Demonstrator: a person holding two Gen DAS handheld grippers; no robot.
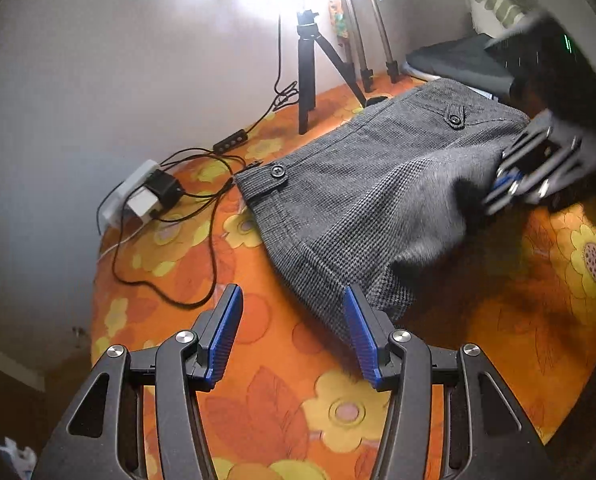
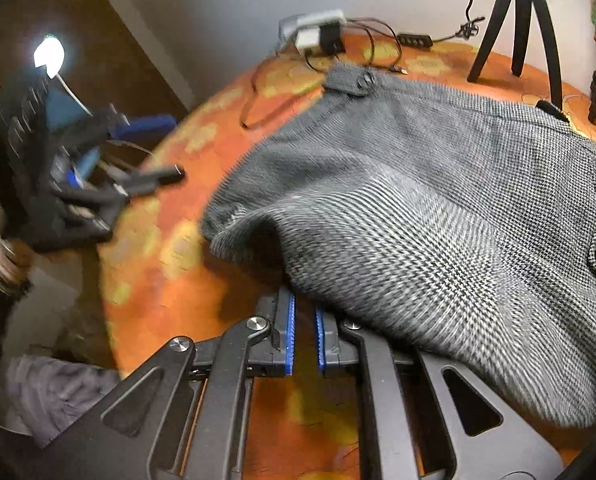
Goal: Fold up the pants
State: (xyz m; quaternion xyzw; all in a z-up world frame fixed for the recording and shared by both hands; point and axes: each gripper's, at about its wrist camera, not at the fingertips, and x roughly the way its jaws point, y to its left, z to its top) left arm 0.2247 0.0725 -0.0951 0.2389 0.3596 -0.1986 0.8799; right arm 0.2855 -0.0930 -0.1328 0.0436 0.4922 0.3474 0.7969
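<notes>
Folded grey check pants lay on the orange flowered cover, waistband end toward the wall, near hem edge beside the left gripper. Stood wide open there, blue pads well apart, nothing between them, only bare cover below. Right gripper nearly closed, narrow gap between its pads, orange cover visible through it; pants fold draped over its right finger (whether any cloth was pinched could not be told, blurred). Open cover lay to the near side of the pants. Crowded far edge: black tripod, tangled cables, white power strip against the wall.
</notes>
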